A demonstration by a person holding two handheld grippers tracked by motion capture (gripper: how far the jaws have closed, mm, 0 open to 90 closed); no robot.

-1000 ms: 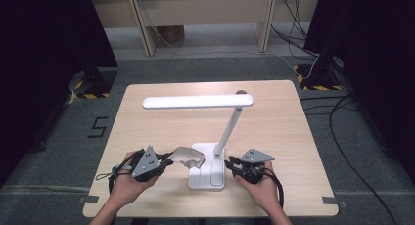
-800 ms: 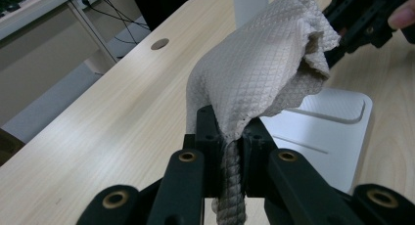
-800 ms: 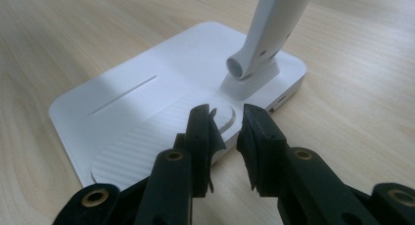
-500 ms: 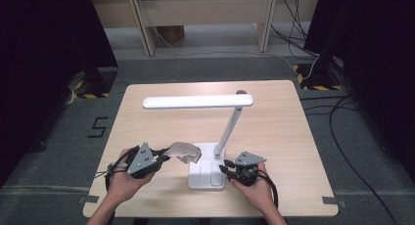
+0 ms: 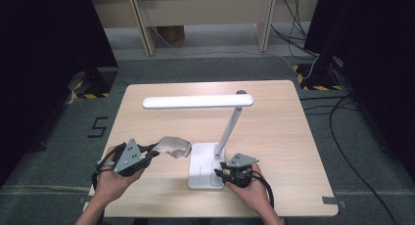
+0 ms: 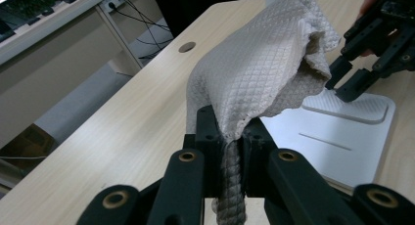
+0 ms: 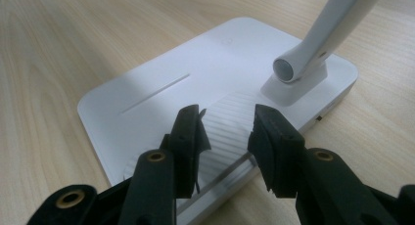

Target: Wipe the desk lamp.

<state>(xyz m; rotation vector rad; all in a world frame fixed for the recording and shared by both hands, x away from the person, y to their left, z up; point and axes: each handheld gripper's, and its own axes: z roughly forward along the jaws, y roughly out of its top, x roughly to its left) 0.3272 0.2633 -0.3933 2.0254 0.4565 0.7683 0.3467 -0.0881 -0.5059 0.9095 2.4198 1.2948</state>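
Note:
A white desk lamp stands mid-table, with a flat base, a slanted stem and a long head. My left gripper is shut on a white waffle cloth, which it holds bunched just above the table left of the base. In the left gripper view the cloth billows up from the pinching jaws. My right gripper sits at the base's front right corner. Its jaws have just been opening and stand apart over the ribbed patch of the base, with nothing between them.
The light wood table has a cable hole at the back near the lamp head. Cables trail over the grey floor at the right. Wooden desk legs stand behind the table.
The left gripper has lifted the cloth a little and drawn back to the left. The right gripper's jaws have spread wider over the lamp base.

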